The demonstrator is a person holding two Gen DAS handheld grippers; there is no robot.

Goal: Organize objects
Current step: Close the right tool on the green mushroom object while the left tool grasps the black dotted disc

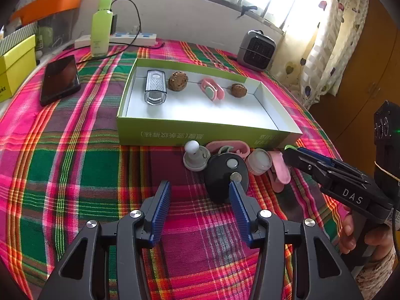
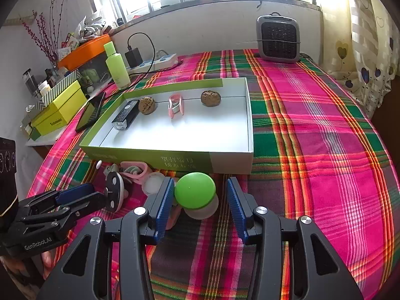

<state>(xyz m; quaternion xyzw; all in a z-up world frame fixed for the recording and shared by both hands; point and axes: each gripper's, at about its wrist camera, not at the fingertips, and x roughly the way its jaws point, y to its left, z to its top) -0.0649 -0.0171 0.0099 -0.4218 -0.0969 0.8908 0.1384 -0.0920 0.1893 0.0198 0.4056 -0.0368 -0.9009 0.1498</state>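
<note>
Four items already line the far wall of the shallow green-sided cardboard box [image 2: 232, 160]. Before its near wall, small gadgets wait, including a green-capped round jar [image 2: 196, 195] between the right gripper [image 2: 200, 200]'s apart jaws; the left gripper [image 1: 200, 197]'s jaws also stand apart.

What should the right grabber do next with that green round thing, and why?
Probably close the right gripper on the green-capped jar. The jar already sits between its open fingers, still on the cloth outside the box, where two walnuts, a light and a pink clip are lined up. The left gripper is open too, beside the black round gadget.
</note>
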